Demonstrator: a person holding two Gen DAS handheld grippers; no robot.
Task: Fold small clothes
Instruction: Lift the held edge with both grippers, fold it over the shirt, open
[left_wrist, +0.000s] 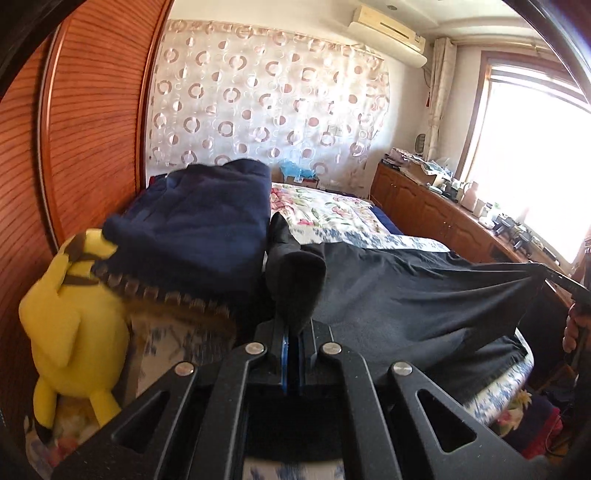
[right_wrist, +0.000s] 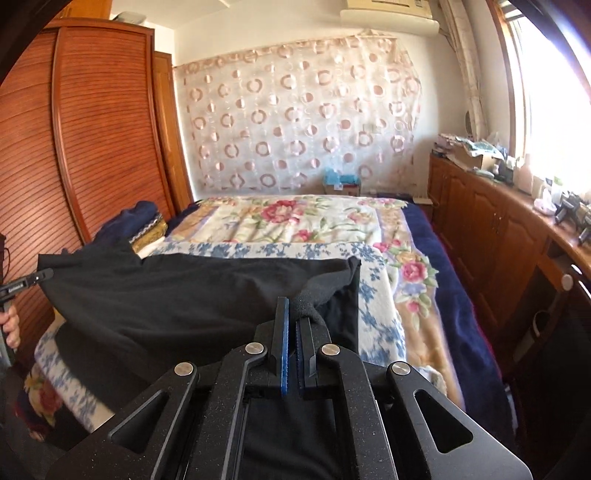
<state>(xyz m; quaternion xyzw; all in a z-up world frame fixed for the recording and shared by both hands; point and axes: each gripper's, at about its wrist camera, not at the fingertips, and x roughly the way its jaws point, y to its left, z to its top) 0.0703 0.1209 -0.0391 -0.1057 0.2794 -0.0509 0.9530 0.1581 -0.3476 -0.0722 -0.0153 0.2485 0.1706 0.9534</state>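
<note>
garment: black cloth (right_wrist: 177, 295), small and plain, was stretched out over the near end of the bed, lifted at two corners and sagging between them; the lower edge draped on the blue-flowered sheet.
left tongs: left gripper (left_wrist: 293, 325) was pressed together, pinching a bunched corner of the black cloth; fabric stood up in a wad above the fingertips.
right tongs: right gripper (right_wrist: 291, 325) was pressed together, pinching the opposite corner; a twisted fold ran from the blue pads into the cloth.
hands: in each wrist view, part of a hand showed at the frame edge gripping the other tool's handle.
bed: bed (right_wrist: 384, 280) carried a blue-flowered sheet near the person and a rose-patterned blanket (right_wrist: 295, 218) farther back, with a navy edge on the window side.
pile: folded navy blanket (left_wrist: 207, 221) sat on the bed against the wardrobe, just beside the pinched corner on the left.
toy: yellow plush toy (left_wrist: 70, 325) stood beside the navy blanket, touching its fringe.
wardrobe: slatted wooden wardrobe (right_wrist: 74, 147) was on the left.
back wall: circle-patterned curtain (right_wrist: 295, 122) hung behind the bed, air conditioner (left_wrist: 388, 35) above.
window side: low wooden cabinet (right_wrist: 491, 229) under the bright window, top cluttered with small items too blurred to name.
</note>
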